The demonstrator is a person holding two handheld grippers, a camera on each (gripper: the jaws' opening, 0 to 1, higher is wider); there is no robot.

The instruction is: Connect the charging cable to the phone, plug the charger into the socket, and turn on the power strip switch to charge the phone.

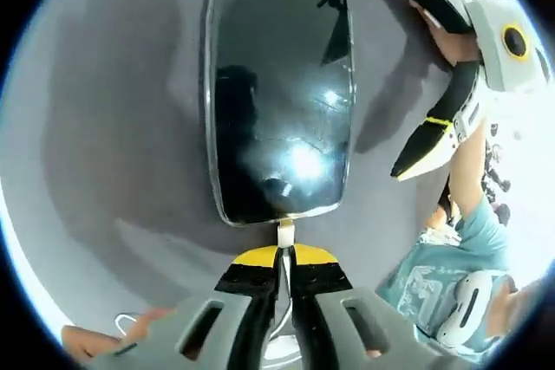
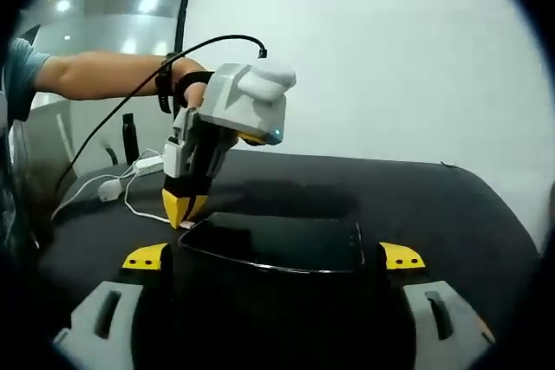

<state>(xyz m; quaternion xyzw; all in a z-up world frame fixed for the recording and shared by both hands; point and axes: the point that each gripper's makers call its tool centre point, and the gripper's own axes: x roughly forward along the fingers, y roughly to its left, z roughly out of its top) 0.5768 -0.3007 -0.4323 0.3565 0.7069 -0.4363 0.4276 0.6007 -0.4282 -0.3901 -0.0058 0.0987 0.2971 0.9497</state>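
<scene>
A black phone (image 1: pixel 282 101) lies screen-up on the grey table (image 1: pixel 113 127), its dark glass reflecting lights. My left gripper (image 1: pixel 283 259) points down at its near short edge, shut on the white cable plug (image 1: pixel 284 233), which touches the phone's port. The right gripper view shows the left gripper (image 2: pixel 184 207) standing over the phone's (image 2: pixel 277 244) left end, where the plug (image 2: pixel 186 224) meets it. My right gripper (image 2: pixel 273 257) is open, its yellow tips flanking the phone's two ends without clear contact. It reaches in beside the phone's long side as the right gripper (image 1: pixel 408 67).
White cable loops and a white charger block (image 2: pixel 109 188) lie at the table's far left, beside a white strip-like block (image 2: pixel 149 162) and a dark bottle (image 2: pixel 130 138). A person's arm (image 2: pixel 95 74) holds the left gripper. A person in a teal shirt (image 1: pixel 438 270) stands at the right.
</scene>
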